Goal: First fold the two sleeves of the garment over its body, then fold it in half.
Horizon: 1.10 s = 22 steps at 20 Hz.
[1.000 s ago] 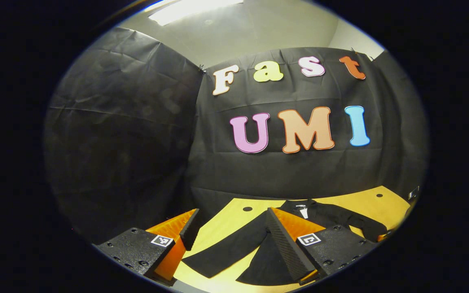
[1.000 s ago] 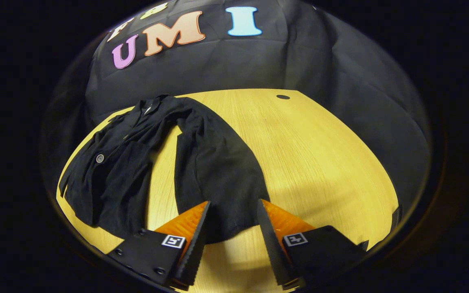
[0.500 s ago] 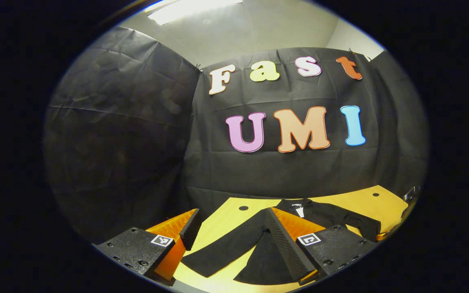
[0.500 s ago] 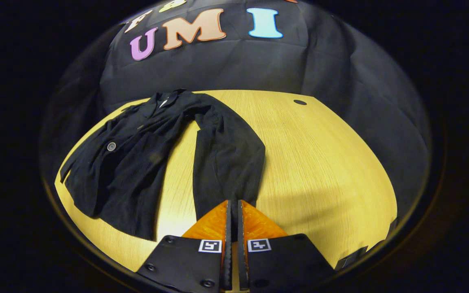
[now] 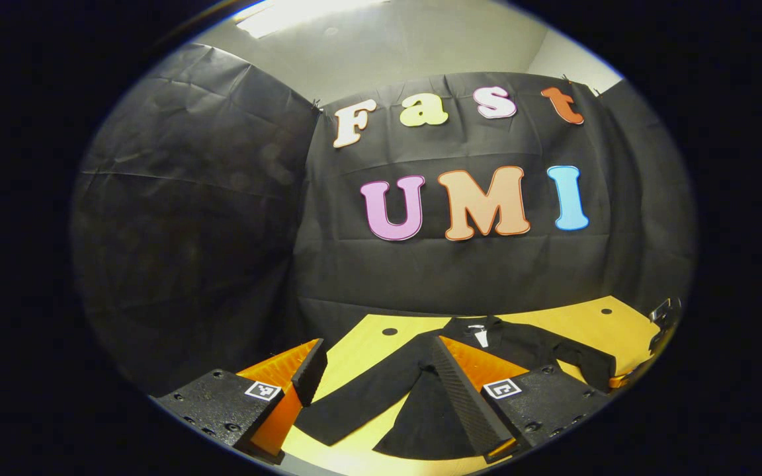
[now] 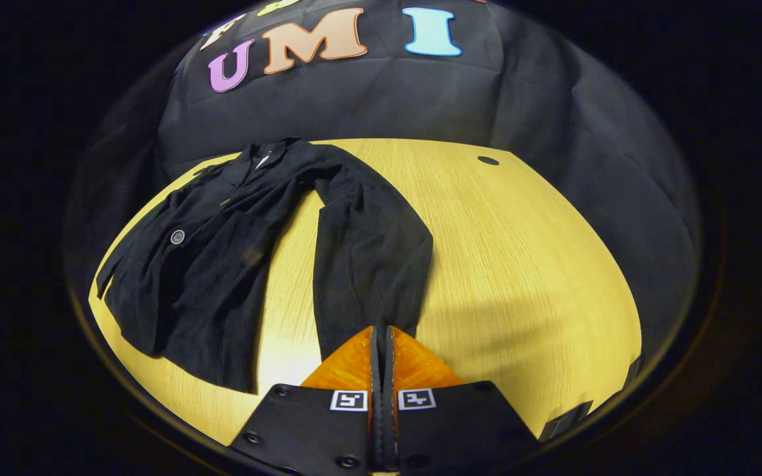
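**Right tongs pinched the sleeve end**

Here the right gripper (image 6: 381, 344) sat low over the table (image 6: 526, 264), its fingers pressed together on the cuff end of the jacket's (image 6: 222, 251) near sleeve (image 6: 368, 258). The left gripper (image 5: 381, 383) was held level and higher, jaws wide apart, gripping nothing, with the other sleeve (image 5: 368, 396) lying on the table beneath it. The black jacket lay spread on the wood, collar toward the booth wall, body towards the left edge in the right gripper view. Bare tabletop stretched to the right of the pinched sleeve, out to the rounded edge.
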### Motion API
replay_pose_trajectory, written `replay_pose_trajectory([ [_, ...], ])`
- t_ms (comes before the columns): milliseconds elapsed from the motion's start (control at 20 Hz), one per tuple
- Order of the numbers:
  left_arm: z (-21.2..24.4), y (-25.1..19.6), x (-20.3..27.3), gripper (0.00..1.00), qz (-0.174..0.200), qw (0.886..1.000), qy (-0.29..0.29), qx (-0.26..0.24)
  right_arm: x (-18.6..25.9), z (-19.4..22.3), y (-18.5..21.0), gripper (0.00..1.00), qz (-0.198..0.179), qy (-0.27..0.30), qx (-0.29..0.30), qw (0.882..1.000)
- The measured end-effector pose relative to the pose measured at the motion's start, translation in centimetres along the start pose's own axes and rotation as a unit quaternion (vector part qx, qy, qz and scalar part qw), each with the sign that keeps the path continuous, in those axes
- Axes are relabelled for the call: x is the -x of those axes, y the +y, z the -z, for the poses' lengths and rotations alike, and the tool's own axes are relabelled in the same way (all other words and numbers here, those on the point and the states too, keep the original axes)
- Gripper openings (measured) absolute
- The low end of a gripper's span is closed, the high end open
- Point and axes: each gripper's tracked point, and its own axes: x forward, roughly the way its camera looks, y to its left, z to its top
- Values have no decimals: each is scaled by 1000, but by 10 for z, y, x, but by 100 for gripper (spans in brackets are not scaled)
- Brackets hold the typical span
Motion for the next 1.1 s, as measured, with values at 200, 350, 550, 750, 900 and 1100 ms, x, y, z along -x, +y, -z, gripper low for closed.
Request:
replay_pose_trajectory([
  [200, 4, 1, 2, 96, -8, 1000, 7, 3, 0, 0, 1, 3, -4, 6, -1, 1000],
  [350, 9, 3, 6, 95, -16, 1000, 14, 8, 1, -3, 7, 2, -25, 17, -16, 999],
  [550, 13, 11, 13, 96, -32, 999, 12, 0, 8, -22, 12, 2, -41, 6, -23, 999],
  [750, 19, 18, 6, 96, -32, 999, 15, 6, 26, -74, 24, 2, -49, -34, -24, 998],
  [900, 21, 26, -6, 96, -20, 1000, 17, 8, 36, -117, 39, 2, -46, -61, -29, 997],
  [1100, 29, 31, -27, 96, 18, 999, 28, 20, 47, -181, 78, 2, -60, -98, -41, 992],
])
